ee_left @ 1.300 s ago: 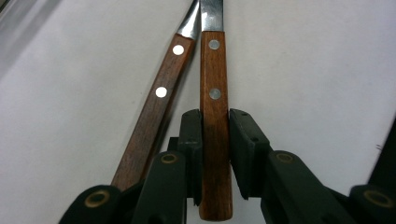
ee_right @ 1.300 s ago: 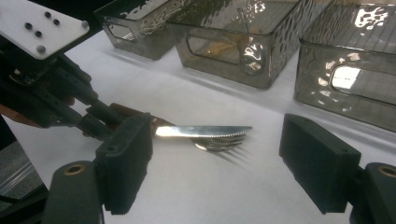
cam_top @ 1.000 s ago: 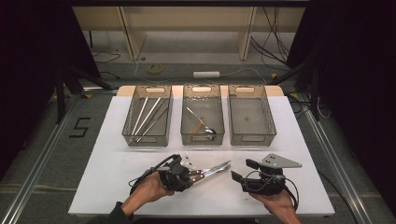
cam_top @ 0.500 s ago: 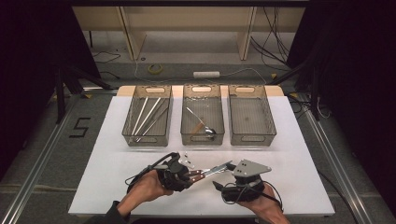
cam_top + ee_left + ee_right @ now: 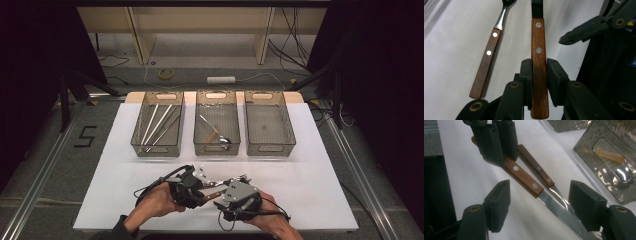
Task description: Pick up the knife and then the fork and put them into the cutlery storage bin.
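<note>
Sorting of cutlery into three wire-mesh trays appears partly done. The left tray (image 5: 157, 125) is seen holding several long thin metal sticks, the middle tray (image 5: 216, 125) a spoon (image 5: 223, 141) and one or two other utensils — too small to name — and the right tray (image 5: 267, 125) looks bare.

Two pieces are left on the white table (image 5: 320, 170), near its front edge. A wooden-handled knife with steel rivets (image 5: 538, 50) is clamped by its handle end between the fingers (image 5: 527, 77) of the left gripper (image 5: 197, 186); the blade is pointed toward the right gripper (image 5: 220, 197). A wooden-handled fork (image 5: 487, 60) lies just beside the knife, untouched, flat on the table.

The right gripper's fingers (image 5: 499, 205) are spread wide to either side of the knife blade (image 5: 559, 212) and have just been closing, with nothing pressed yet. A hand-over or regrip of the knife is judged to be in hand. Left to do: knife placed in a tray, probably the bare one, then the fork.
</note>
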A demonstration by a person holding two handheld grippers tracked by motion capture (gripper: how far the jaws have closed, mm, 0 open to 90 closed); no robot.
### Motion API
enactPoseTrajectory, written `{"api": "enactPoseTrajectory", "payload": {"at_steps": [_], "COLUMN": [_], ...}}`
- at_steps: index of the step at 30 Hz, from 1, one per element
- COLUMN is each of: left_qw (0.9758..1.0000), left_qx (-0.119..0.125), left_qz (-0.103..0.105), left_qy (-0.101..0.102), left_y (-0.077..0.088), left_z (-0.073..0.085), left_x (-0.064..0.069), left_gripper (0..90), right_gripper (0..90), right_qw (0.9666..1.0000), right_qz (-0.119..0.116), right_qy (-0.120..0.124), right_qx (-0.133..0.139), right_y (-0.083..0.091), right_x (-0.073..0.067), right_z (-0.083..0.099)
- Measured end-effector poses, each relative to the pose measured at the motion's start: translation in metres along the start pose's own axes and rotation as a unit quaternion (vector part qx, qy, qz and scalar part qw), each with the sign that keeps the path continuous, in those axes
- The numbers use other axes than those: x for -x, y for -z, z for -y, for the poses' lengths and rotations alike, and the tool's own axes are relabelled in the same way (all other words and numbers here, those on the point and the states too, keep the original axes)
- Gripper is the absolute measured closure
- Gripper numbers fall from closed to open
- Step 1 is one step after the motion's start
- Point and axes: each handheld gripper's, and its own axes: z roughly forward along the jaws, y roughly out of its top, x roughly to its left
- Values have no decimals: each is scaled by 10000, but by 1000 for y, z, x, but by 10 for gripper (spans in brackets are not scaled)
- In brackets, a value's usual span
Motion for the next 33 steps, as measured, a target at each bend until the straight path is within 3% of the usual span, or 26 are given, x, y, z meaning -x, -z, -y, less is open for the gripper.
{"api": "enactPoseTrajectory", "payload": {"at_steps": [10, 20, 24, 29, 31, 32, 33], "left_qw": [9999, 9997, 9996, 9993, 9990, 9989, 9988], "left_qx": [17, 38, -24, 121, 163, 167, 206], "left_qz": [71, 211, 242, 299, 324, 327, 334], "left_qy": [-75, -90, -168, -204, -260, -284, -283], "left_y": [2, 2, 1, 3, 5, 6, 6], "left_z": [-1, -3, -2, -2, -2, -2, -2], "left_x": [2, 5, 5, 4, 3, 2, 2], "left_gripper": [750, 750, 749, 748, 747, 744, 739], "right_gripper": [478, 630, 686, 722, 732, 741, 751], "right_qw": [9980, 9939, 9868, 9809, 9807, 9770, 9768], "right_qz": [-70, -56, -134, -85, -52, -53, -81], "right_qy": [544, 1051, 1528, 1873, 1875, 2054, 2049], "right_qx": [-323, -325, -525, -525, -545, -575, -617], "right_y": [-13, -17, -18, -16, -14, -13, -12], "right_x": [-7, -13, -15, -17, -18, -17, -18], "right_z": [-2, -5, -4, -4, -4, -5, -5]}}
